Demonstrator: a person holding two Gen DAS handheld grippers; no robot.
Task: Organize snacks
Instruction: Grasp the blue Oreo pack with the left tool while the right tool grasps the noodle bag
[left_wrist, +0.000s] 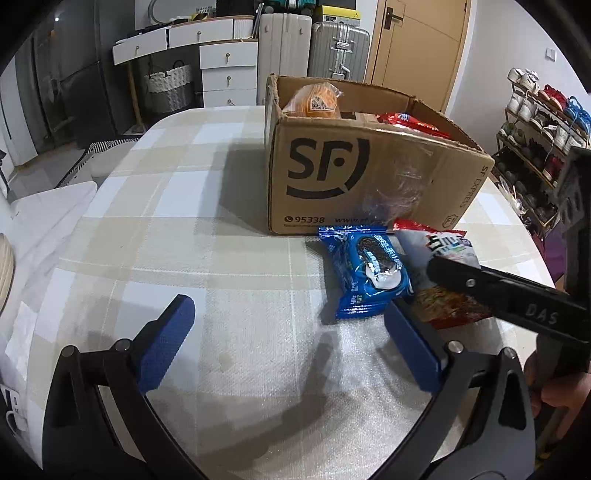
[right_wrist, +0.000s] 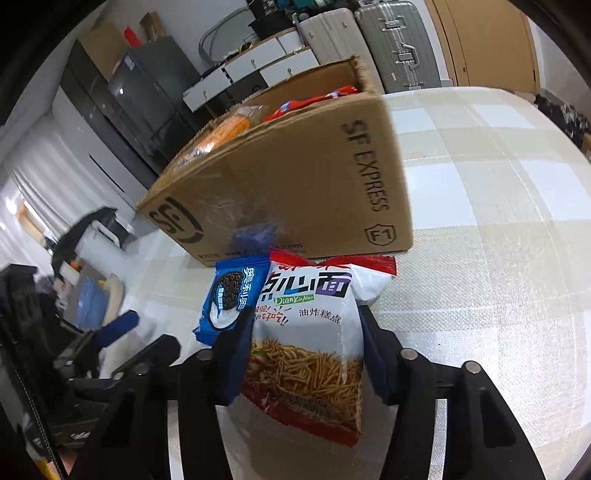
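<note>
An open SF Express cardboard box (left_wrist: 369, 173) stands on the table and holds an orange snack bag (left_wrist: 314, 101) and a red packet (left_wrist: 410, 123). It also shows in the right wrist view (right_wrist: 295, 192). A blue Oreo packet (left_wrist: 365, 273) lies in front of the box, also seen in the right wrist view (right_wrist: 231, 299). My right gripper (right_wrist: 304, 332) is shut on a white and red noodle snack bag (right_wrist: 314, 339), which lies beside the Oreo packet (left_wrist: 439, 280). My left gripper (left_wrist: 288, 332) is open and empty, just short of the Oreo packet.
The table has a checked beige and white cloth (left_wrist: 184, 229). Behind it stand white drawers (left_wrist: 227, 70), suitcases (left_wrist: 340, 48) and a wooden door (left_wrist: 417, 40). A shoe rack (left_wrist: 535, 122) stands at the right. A white chair (left_wrist: 48, 206) is at the left.
</note>
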